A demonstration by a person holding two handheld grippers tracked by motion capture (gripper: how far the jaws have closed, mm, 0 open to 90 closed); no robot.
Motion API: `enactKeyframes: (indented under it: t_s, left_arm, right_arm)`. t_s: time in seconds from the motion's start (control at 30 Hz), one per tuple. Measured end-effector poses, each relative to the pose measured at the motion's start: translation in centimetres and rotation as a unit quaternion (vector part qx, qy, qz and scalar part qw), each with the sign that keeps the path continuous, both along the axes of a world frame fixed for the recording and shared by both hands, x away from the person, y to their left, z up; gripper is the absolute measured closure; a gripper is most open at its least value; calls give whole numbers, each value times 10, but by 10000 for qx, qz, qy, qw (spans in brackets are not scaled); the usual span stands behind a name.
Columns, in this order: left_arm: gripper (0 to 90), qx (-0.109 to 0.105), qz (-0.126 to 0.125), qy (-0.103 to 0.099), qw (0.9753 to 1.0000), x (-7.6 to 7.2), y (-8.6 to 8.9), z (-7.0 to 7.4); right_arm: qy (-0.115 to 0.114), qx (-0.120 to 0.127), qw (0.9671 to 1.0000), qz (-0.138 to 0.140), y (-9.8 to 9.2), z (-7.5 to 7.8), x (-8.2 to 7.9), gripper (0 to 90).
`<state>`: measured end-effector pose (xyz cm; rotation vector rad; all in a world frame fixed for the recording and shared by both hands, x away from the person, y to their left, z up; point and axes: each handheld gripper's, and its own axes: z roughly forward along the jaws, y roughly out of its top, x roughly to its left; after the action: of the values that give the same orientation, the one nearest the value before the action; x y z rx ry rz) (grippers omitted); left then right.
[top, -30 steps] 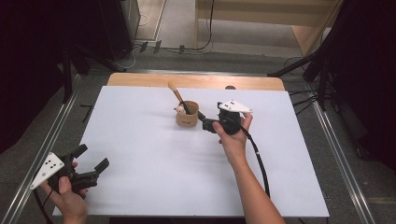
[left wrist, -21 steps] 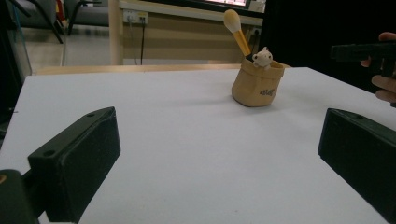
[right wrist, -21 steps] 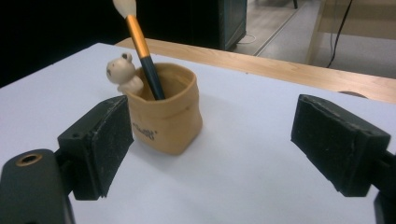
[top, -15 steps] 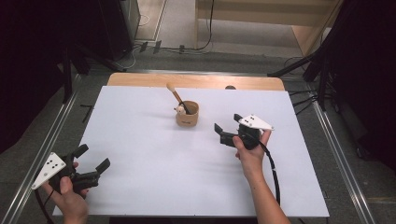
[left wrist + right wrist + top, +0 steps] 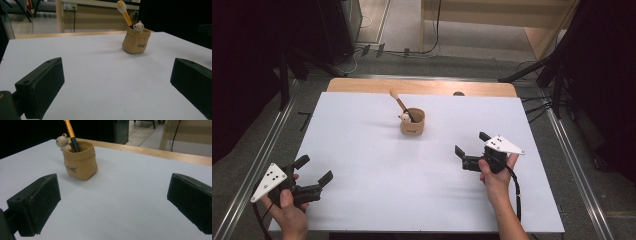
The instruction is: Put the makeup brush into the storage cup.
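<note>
White worktop (image 5: 377,165) seen from above, with a strip of bare wood along its far edge. A small tan sack-shaped holder (image 5: 412,123) stands upright a little beyond the worktop's middle, nearer the far edge than the near one. A small bear figure (image 5: 404,118) perches at the holder's rim, and a brush (image 5: 400,104) with an orange handle and a pale rounded tip leans out of the holder, tilted up and toward the far left.

The left gripper (image 5: 314,174) is held by the left hand (image 5: 288,205) near the worktop's near left corner. Its jaws are spread wide and hold nothing, and a grey three-cornered plate sits on top. In the left gripper view the two black jaws flank bare white surface, and the holder (image 5: 136,41) stands well ahead, right of centre, with dark script on its front too small to read.

The right gripper (image 5: 471,144) is held by the right hand (image 5: 495,172) at the right side of the worktop, nearer than the holder and well apart from it. Its jaws are likewise wide apart and empty, pointing toward the left. In the right gripper view the holder (image 5: 80,161) stands ahead at upper left, the bear figure (image 5: 62,142) at its rim and the brush handle (image 5: 71,134) rising out of the top of the frame.

A black cable trails from the right gripper along the forearm.
</note>
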<state>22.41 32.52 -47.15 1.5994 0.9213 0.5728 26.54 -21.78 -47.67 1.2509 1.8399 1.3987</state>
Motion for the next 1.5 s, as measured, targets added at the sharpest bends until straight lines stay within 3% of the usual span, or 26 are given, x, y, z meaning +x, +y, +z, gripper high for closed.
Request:
enactKeyframes:
  t_s: [0.37, 0.53, 0.97, 1.17, 1.5]
  left_arm:
    - [0, 39, -23, -5, 10000, -1, 0, -1]
    - [0, -98, -52, 71, 9999, 1, 0, -5]
    - [0, -56, -16, 66, 10000, 1, 3, -6]
    - [0, -32, -63, 61, 10000, 1, 2, -5]
    - [0, -112, -155, 69, 9998, 0, 2, -5]
  right_arm:
    - [3, 66, 9998, -202, -32, -7, -22, 0]
    - [1, 69, 9996, -273, -45, -10, -31, 0]
    - [31, 112, 9989, -463, -79, -21, -61, 0]
    - [-43, 14, 9977, -676, -95, -18, -76, 0]
    - [-114, 104, 9961, -868, -111, -16, -101, 0]
